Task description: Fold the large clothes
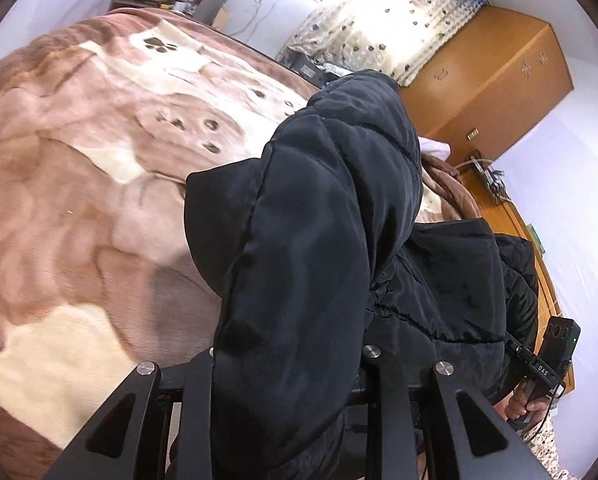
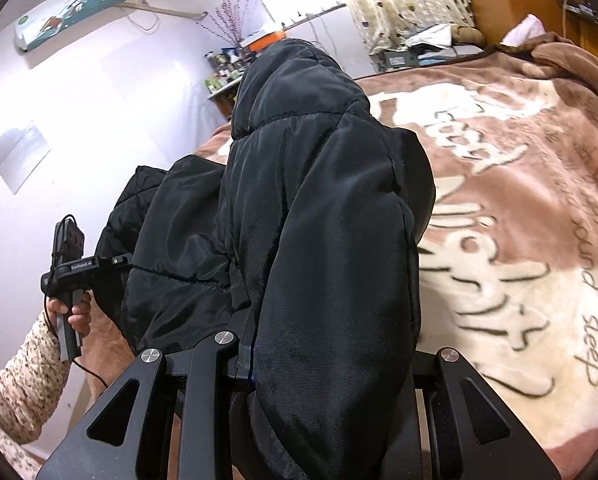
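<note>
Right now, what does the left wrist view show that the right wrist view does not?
Only the left wrist view: a wooden wardrobe and paw prints on the blanket. Only the right wrist view: an air conditioner on the wall and writing on the blanket. Both: the black padded jacket held between the tongs over the brown blanket.

You had before you a bed covered by a plush brown-and-cream blanket [image 1: 79, 168] printed with paw prints and cream lettering, and the black puffer jacket [image 2: 187, 240] hung above it, whether any part touched the blanket being hidden.
</note>
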Motion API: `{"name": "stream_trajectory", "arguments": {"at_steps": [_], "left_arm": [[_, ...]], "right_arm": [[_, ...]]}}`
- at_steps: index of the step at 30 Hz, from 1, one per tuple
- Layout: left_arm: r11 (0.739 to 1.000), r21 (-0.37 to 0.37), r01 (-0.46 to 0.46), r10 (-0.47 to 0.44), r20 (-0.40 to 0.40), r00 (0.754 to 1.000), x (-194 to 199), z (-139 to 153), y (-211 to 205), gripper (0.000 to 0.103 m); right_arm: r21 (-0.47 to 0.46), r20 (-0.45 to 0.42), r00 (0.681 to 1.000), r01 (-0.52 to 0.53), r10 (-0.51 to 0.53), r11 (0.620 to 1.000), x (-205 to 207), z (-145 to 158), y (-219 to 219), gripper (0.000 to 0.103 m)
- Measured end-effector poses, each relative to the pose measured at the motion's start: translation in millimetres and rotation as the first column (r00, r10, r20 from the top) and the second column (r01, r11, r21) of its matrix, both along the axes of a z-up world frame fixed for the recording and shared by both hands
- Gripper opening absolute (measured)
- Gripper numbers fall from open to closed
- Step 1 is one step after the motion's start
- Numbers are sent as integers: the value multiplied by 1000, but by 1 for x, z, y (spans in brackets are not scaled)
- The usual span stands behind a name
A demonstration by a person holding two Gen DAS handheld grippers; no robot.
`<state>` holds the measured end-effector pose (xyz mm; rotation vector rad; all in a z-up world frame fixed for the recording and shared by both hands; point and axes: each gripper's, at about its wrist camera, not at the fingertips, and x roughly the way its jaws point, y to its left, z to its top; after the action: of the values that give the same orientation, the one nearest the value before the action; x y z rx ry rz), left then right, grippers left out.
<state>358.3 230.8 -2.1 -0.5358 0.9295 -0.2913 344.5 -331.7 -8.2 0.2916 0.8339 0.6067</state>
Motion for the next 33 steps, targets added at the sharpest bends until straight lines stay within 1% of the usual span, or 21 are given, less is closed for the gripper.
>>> {"name": "stream_trajectory", "arguments": {"at_steps": [6,11,17,19,22,26,30,33], "left_arm": [[998,19,-52,51,10,999,-5,7,45,29],[994,19,-104,104,7,995,-14,5,88,29],[987,41,-157,158,-26,987,-22,-13,130,29],[985,60,-162,164,-33,986,-23,-18,136,29],[982,72,-177,182,-73,981,-22,-39,147,29],[977,97,-192,201,-93,975,-24,-60,152,29],[974,99,-205,217,-123,968,-21,-74,155,31],[972,144,-186,203,-120,972,-20,-78,150,32]], "right_arm": [[23,7,1000,-30,30,999,16,-8,31,29],[41,0,999,-53,53,998,31,-17,59,29],[65,-17,997,-70,72,995,39,-38,87,29],[75,-39,996,-72,75,995,42,-50,98,29],[71,-71,994,-73,78,995,46,-69,109,29],[97,-109,993,-39,49,994,49,-94,103,29],[51,-139,990,-17,24,999,49,-110,105,29],[61,-160,987,3,7,998,50,-122,98,30]]}}
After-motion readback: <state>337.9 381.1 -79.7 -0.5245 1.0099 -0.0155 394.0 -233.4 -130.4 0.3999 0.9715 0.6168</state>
